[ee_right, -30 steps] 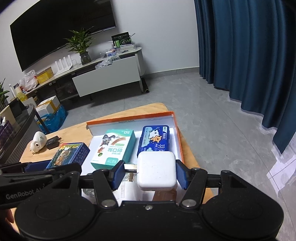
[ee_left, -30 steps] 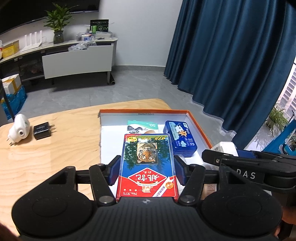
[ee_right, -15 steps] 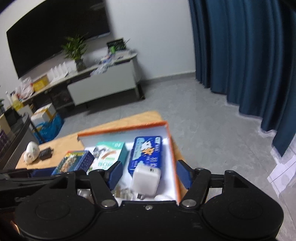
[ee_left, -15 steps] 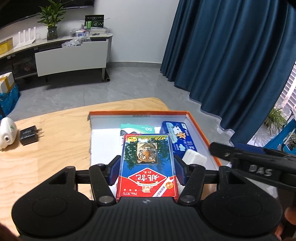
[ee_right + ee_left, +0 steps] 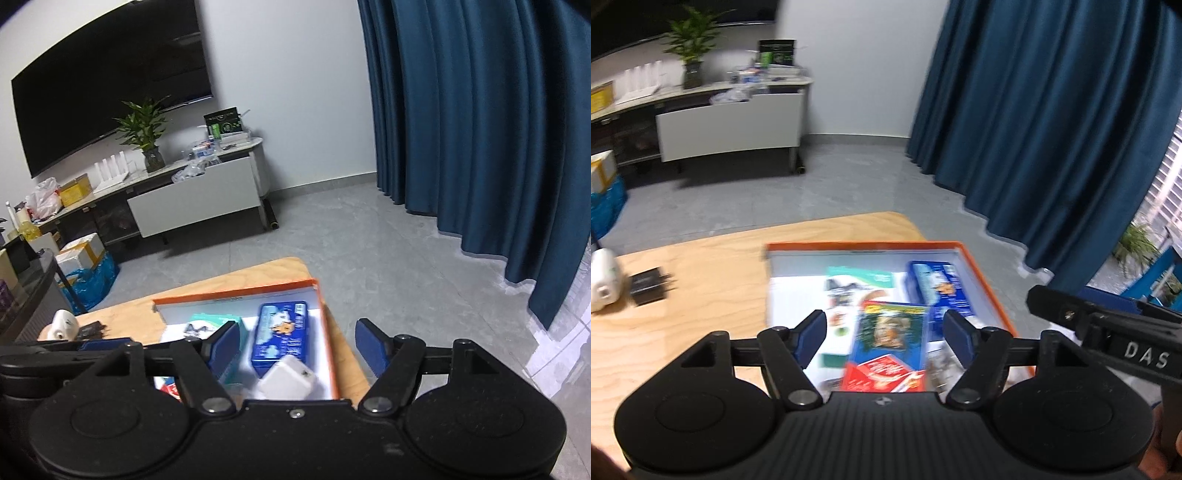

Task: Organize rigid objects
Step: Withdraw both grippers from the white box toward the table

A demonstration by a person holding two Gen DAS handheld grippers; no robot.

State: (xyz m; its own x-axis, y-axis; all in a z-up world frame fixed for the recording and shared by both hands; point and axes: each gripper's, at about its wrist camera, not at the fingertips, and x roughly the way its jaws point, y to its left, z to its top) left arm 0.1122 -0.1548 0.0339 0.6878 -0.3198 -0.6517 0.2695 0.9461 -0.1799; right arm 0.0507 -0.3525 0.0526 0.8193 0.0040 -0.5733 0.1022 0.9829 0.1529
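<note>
My left gripper (image 5: pixel 882 334) is opening, pads clear of the card box (image 5: pixel 888 350) on both sides; the box with the tiger picture sits between the fingers, tilted, down in the orange-rimmed tray (image 5: pixel 979 266) just below me. Ahead of it in the tray lies the green-and-white box (image 5: pixel 860 280), and to its right the blue tin (image 5: pixel 938 291). Far off to my left on the wooden table (image 5: pixel 701 295) sit a black plug adapter (image 5: pixel 646 290) and a white rounded gadget (image 5: pixel 604 280).

My right gripper (image 5: pixel 295 349) is spreading too, nothing pinched. The white charger cube (image 5: pixel 286 380) lies loose in the tray's near right corner, below and between my fingers, touching neither pad. The blue tin is just beyond it, along the tray's right wall.
</note>
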